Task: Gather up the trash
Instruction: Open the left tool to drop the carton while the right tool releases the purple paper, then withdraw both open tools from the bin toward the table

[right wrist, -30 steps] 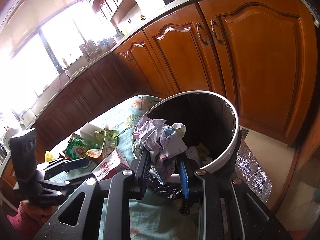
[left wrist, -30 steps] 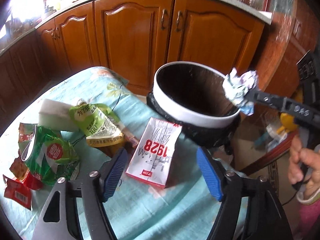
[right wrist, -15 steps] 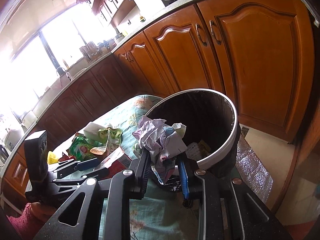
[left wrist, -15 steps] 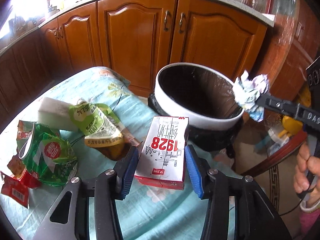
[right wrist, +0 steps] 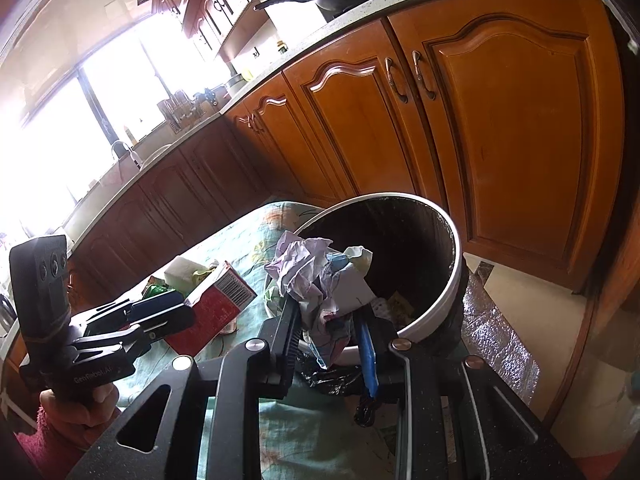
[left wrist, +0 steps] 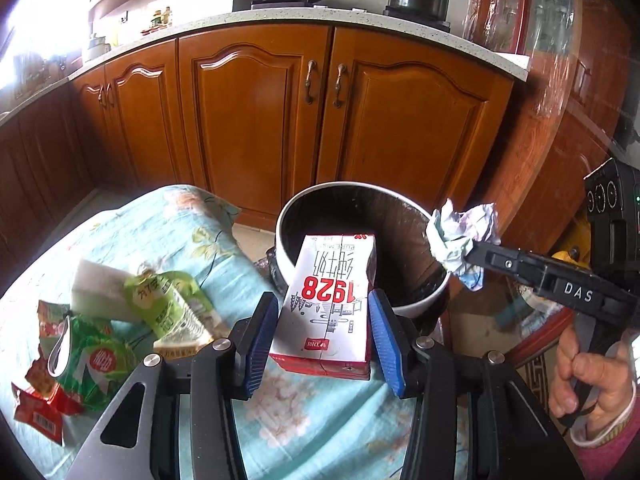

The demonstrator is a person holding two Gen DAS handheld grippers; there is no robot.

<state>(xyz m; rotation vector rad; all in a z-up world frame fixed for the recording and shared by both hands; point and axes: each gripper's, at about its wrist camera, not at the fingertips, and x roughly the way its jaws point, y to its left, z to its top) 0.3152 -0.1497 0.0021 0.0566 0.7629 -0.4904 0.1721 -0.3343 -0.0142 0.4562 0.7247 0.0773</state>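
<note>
The left gripper [left wrist: 324,336] clamps the milk carton [left wrist: 326,300] between its blue fingers [left wrist: 262,336], lifted off the tabletop [left wrist: 132,232] before the trash bin [left wrist: 416,304] — the right gripper [right wrist: 330,338] pinches crumpled paper [right wrist: 316,276] at the bin's rim.

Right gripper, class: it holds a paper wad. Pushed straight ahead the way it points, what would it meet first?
Probably the trash bin: the right gripper, shut on the crumpled paper wad, points over the white rim into its dark inside. Depth is uncertain.
</note>
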